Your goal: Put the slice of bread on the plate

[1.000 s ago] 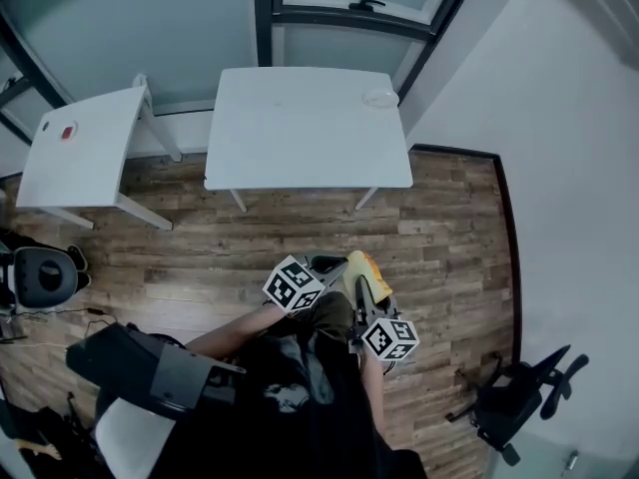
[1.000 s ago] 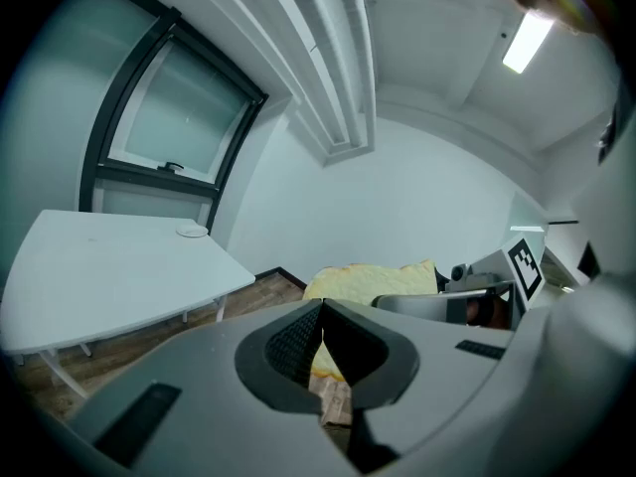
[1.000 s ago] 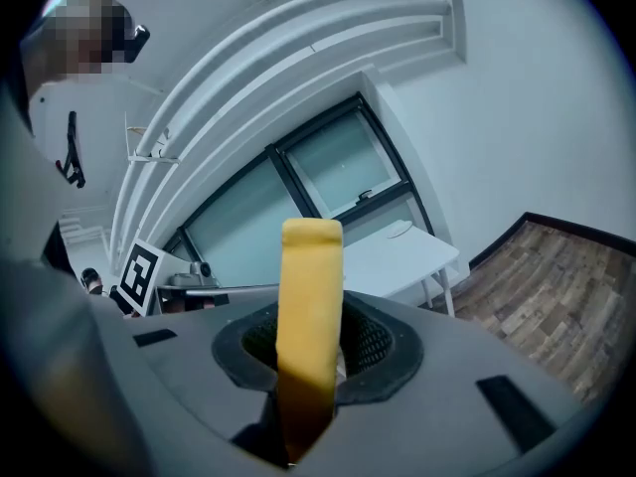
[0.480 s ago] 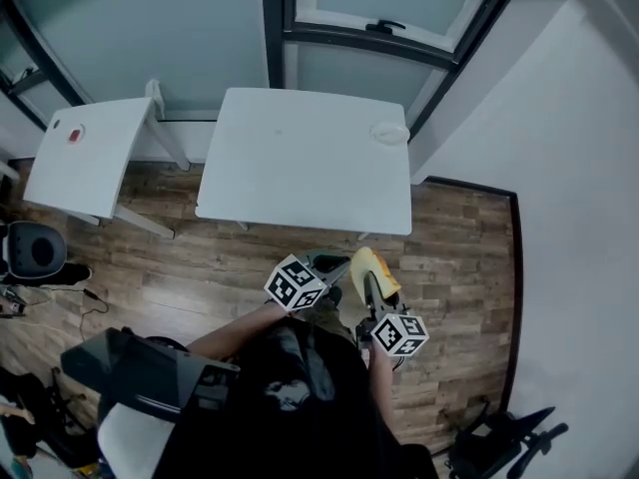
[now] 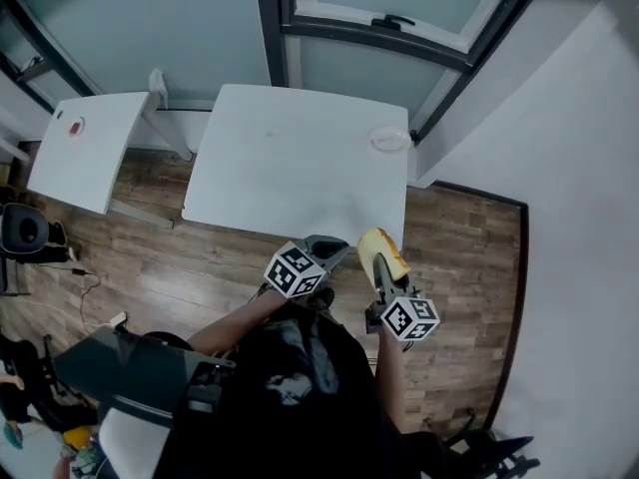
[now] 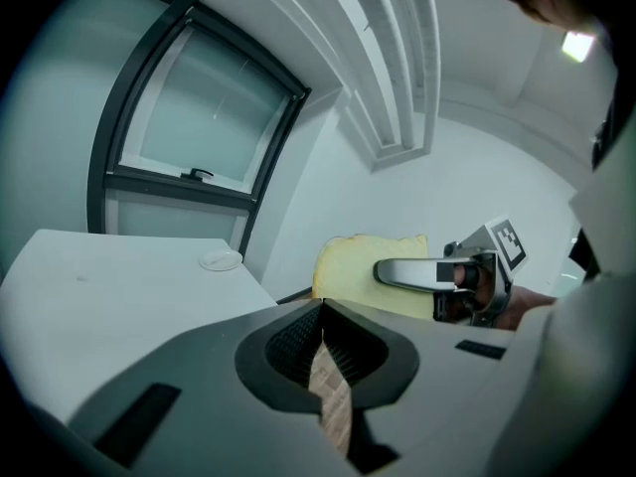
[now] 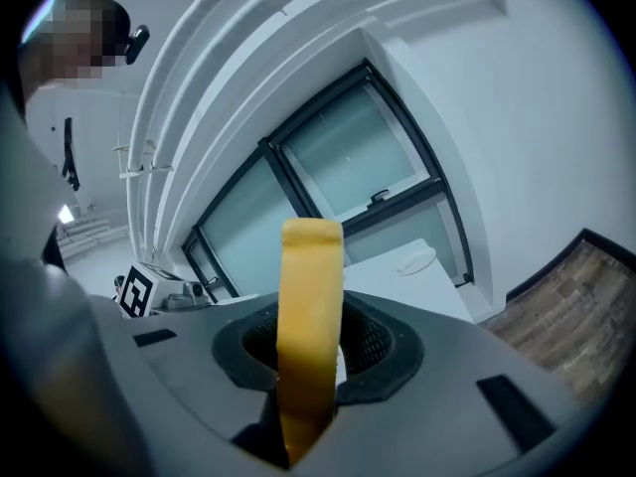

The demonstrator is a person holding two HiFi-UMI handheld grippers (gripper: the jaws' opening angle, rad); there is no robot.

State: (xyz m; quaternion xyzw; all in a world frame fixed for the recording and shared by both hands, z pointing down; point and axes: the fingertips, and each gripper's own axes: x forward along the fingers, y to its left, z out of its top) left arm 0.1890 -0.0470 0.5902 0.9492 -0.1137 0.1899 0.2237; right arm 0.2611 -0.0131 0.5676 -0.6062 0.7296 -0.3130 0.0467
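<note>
Right claw (image 5: 379,270) pinches bread slice (image 5: 385,248) upright. Left claw (image 5: 337,248) has its jaws together, empty. Plate (image 5: 388,140) at bread's twelve o'clock, well apart.

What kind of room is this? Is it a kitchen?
Probably an office or workroom, not a kitchen. There is a big white table, a small white table beside it, a wood floor and tall glass panes in dark frames.

A white table (image 5: 290,168) fills the upper middle of the head view, with a plate (image 5: 389,140) lying near its upper right corner. A smaller table (image 5: 85,153) stands at the upper left, carrying a small red thing (image 5: 74,126). Both stand on a wood floor (image 5: 459,257).
</note>
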